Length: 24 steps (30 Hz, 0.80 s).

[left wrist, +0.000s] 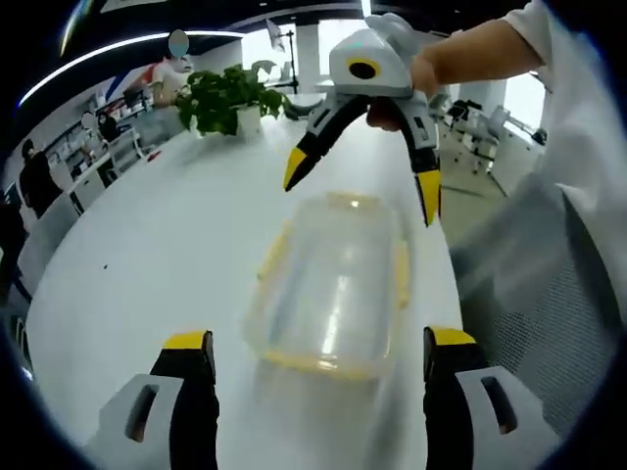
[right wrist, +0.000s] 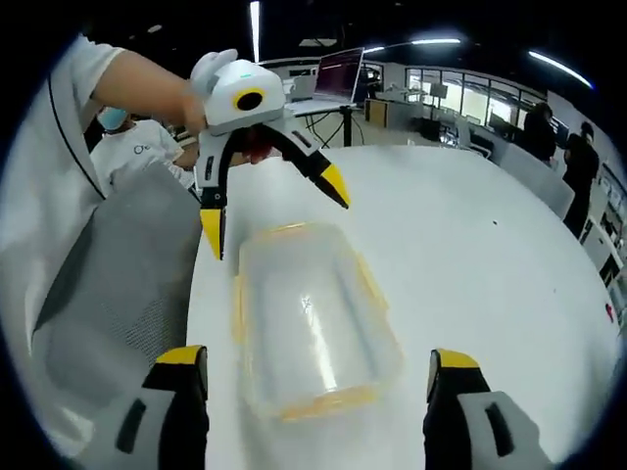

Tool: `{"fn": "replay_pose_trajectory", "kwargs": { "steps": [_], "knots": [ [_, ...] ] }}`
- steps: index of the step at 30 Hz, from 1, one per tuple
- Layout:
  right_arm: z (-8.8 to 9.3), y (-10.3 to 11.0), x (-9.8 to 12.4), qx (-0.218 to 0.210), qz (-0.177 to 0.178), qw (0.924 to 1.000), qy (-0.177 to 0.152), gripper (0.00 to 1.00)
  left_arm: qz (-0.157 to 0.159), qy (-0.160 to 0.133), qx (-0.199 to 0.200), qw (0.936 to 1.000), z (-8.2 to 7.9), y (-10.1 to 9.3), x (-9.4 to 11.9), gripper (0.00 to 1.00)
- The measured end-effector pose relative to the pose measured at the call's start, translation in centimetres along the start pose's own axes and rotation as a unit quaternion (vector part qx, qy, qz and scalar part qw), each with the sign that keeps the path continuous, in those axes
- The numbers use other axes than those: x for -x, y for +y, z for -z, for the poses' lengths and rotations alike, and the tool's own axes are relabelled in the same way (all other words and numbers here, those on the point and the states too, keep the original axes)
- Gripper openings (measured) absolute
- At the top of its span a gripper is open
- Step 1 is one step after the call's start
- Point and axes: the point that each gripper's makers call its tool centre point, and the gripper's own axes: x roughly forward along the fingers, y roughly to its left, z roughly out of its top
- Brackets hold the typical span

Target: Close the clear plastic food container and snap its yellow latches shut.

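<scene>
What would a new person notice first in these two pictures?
First, the clear food container with yellow latches, lying on the white table between the two tools. Next, both tools stand wide open over it: the right tool hangs above its far end in the left gripper view, and the left tool does the same in the right gripper view. A green plant stands at the table's far edge.

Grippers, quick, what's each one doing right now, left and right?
Left gripper: open, holding nothing, hovering over the container.
Right gripper: open, holding nothing, above the container's other end.
</scene>
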Motion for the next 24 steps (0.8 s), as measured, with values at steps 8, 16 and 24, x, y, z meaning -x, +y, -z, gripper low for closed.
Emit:
{"fn": "replay_pose_trajectory", "kwargs": {
  "steps": [8,16,24],
  "knots": [
    [0.6,0.0,-0.7,0.001,-0.005,0.9999,0.01,0.84,0.003,0.021,-0.016,0.9997,0.6,-0.3,-1.3,0.81],
    [0.5,-0.3,-1.4,0.015,0.0,0.9997,0.018,0.74,0.008,0.029,-0.027,0.9992,0.7,-0.4,-1.8,0.73],
    [0.5,-0.5,-1.4,0.015,0.001,0.9997,0.017,0.73,0.001,0.029,-0.036,0.9989,0.8,-0.1,-1.8,0.72]
  ]
}}
